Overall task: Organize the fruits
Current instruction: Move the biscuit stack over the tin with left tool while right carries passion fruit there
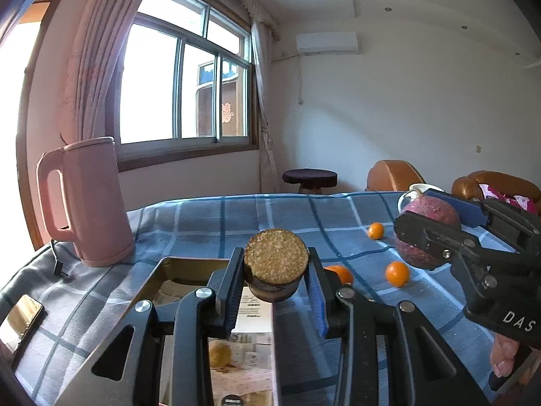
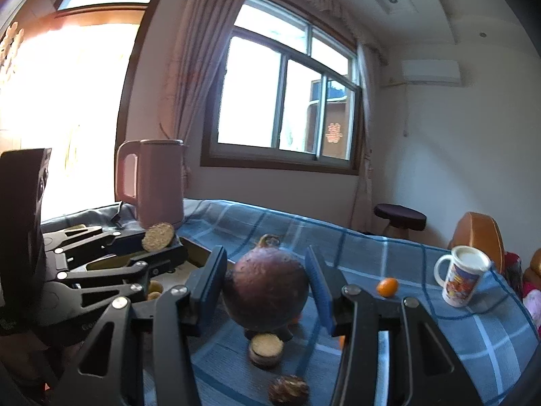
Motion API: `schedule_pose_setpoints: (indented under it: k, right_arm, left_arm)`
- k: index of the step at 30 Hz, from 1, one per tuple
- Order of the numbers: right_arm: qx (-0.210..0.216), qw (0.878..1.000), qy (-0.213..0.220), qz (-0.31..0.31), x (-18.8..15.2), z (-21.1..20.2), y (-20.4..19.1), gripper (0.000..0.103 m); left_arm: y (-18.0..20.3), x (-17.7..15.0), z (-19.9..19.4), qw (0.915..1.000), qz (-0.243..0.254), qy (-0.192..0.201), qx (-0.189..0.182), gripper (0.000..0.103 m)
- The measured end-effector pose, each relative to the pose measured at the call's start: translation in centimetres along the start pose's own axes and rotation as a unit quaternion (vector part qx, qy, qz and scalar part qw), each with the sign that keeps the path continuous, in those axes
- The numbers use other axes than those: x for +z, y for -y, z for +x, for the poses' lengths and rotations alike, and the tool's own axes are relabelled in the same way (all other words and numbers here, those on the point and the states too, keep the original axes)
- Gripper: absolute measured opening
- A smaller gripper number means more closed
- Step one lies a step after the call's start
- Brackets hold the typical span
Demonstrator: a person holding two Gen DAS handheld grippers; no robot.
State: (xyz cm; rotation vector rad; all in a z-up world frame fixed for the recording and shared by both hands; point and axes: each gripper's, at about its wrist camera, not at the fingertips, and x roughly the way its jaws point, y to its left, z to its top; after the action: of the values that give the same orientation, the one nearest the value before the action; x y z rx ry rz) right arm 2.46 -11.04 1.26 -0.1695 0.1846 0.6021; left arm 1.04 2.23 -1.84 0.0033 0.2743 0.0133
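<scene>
My left gripper (image 1: 275, 272) is shut on a small dark round piece with a grainy tan face (image 1: 275, 253), held above an open metal tin (image 1: 182, 270). My right gripper (image 2: 267, 286) is shut on a large purple-red round fruit (image 2: 267, 291) with a crown on top, lifted over the blue checked cloth. In the left wrist view that fruit (image 1: 419, 257) and the right gripper (image 1: 436, 220) hang at the right. Three small oranges (image 1: 398, 273) lie on the cloth. A second tan-faced round piece (image 2: 266, 348) sits on the cloth below the fruit. The left gripper (image 2: 159, 235) shows at the left.
A pink kettle (image 1: 91, 203) stands at the table's back left, and a phone (image 1: 20, 318) lies near the left edge. A printed mug (image 2: 463, 277) stands at the right. A brown cone-like thing (image 2: 289, 389) lies near the front. A stool and brown chairs stand beyond the table.
</scene>
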Motion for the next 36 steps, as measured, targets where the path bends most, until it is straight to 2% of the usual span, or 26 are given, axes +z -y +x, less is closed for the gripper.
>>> schedule_pose_setpoints:
  k: [11, 22, 36]
  right_arm:
    - [0.043, 0.999, -0.025, -0.020, 1.4, 3.3, -2.8, 0.051]
    - [0.083, 0.995, -0.058, -0.020, 1.8, 7.2, -5.4, 0.051]
    - [0.114, 0.987, -0.117, -0.007, 0.9, 11.7, -7.8, 0.051]
  left_arm:
    - [-3.4, -0.2, 0.8, 0.9991, -0.015, -0.028, 0.028, 0.036]
    - [-8.2, -0.6, 2.3, 0.9946, -0.038, -0.072, 0.064, 0.036]
    - [-10.3, -1.5, 3.8, 0.9908, -0.038, -0.114, 0.063, 0.036]
